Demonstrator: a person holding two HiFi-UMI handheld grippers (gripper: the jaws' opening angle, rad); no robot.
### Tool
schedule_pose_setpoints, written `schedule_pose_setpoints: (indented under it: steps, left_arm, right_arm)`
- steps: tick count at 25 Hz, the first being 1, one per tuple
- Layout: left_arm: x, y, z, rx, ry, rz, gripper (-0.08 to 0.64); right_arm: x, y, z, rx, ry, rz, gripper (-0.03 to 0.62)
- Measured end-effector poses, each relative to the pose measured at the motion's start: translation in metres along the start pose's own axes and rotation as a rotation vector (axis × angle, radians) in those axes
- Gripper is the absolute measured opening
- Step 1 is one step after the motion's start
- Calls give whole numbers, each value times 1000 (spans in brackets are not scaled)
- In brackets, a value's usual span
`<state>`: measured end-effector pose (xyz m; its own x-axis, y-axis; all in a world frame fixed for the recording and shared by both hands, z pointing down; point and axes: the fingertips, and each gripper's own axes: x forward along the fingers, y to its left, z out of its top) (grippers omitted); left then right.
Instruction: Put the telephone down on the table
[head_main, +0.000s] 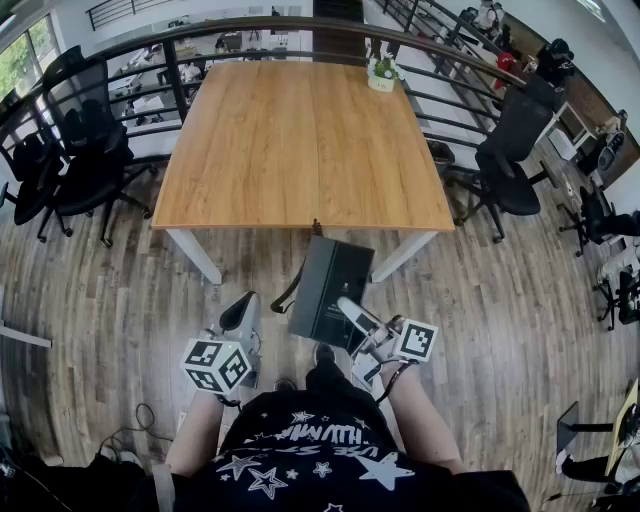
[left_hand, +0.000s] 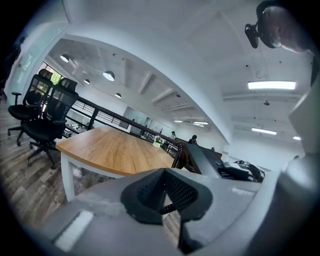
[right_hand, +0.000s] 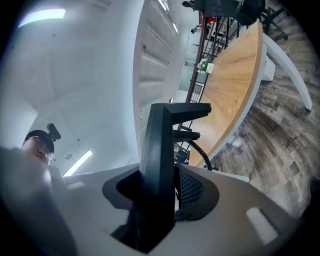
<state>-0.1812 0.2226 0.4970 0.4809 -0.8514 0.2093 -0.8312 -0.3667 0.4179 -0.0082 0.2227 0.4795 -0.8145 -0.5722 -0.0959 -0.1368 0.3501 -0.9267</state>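
The black telephone hangs in the air just in front of the wooden table's near edge, tilted up on its side, its coiled cord drooping at its left. My right gripper is shut on its lower right edge. In the right gripper view the phone's dark body stands clamped between the pads, with the table beyond it. My left gripper is shut and holds nothing, to the left of the phone. The left gripper view has its jaws together, with the phone at the right and the table ahead.
A small potted plant stands at the table's far edge. Black office chairs stand left and right of the table. A railing curves behind it. Wood-plank floor lies all around.
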Motion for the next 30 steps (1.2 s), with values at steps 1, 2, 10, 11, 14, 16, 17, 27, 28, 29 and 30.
schedule_pose_setpoints:
  steps: [1, 2, 10, 11, 14, 16, 17, 27, 28, 29, 30]
  left_arm:
    - [0, 0, -1, -1, 0, 0, 2]
    - [0, 0, -2, -3, 1, 0, 2]
    - [-5, 3, -8, -7, 11, 9, 2]
    - [-5, 4, -8, -4, 11, 9, 2]
    - [-4, 5, -4, 3, 11, 4, 2]
    - [-3, 7, -1, 7, 9, -2, 2]
    - [-1, 6, -1, 10, 7, -6, 2]
    - [20, 10, 1, 19, 8, 0, 2]
    - [23, 13, 2, 23, 10, 9, 2]
    - [27, 16, 4, 23, 10, 20, 2]
    - [31, 20, 6, 21, 8, 31, 2]
  right_arm:
    - [0, 0, 0, 3, -2, 2, 173]
    - [0, 0, 1, 5, -4, 5, 173]
    - [3, 0, -5, 17, 6, 20, 173]
    - [3, 0, -7, 13, 10, 21, 173]
    - [7, 1, -9, 8, 16, 19, 173]
    - [9, 0, -11, 12, 19, 8, 173]
    - [9, -1, -11, 14, 19, 3, 173]
    - [7, -20, 18, 18, -11, -20, 176]
    - [10, -23, 24, 16, -11, -18, 176]
    - [14, -26, 30, 17, -9, -13, 176]
    - [18, -28, 35, 16, -4, -5, 176]
